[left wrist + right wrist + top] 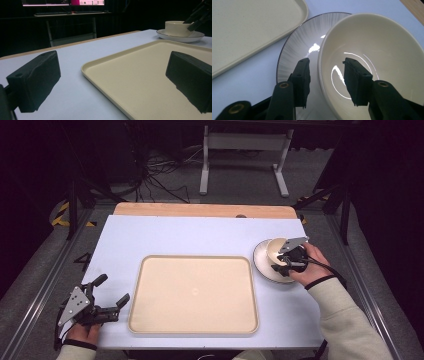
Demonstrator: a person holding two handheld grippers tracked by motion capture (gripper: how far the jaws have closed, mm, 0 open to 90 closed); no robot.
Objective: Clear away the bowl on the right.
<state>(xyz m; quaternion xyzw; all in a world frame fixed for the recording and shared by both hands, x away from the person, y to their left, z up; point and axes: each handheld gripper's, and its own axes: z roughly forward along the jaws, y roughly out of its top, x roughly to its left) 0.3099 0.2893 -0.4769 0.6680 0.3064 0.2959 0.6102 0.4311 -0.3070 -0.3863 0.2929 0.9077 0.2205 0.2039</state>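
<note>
Straddling the bowl [372, 57] rim, right tool [325, 80]

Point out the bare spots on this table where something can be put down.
The shallow beige rectangular tray lies wholly bare. The pale blue table cover is free between tray and far wooden edge. The right is crowded: cream bowl on grey-rimmed plate, right gripper straddling its rim.

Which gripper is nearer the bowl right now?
Right. The right gripper straddles the rim of the bowl on the plate; the left gripper sits across the tray, far off.
</note>
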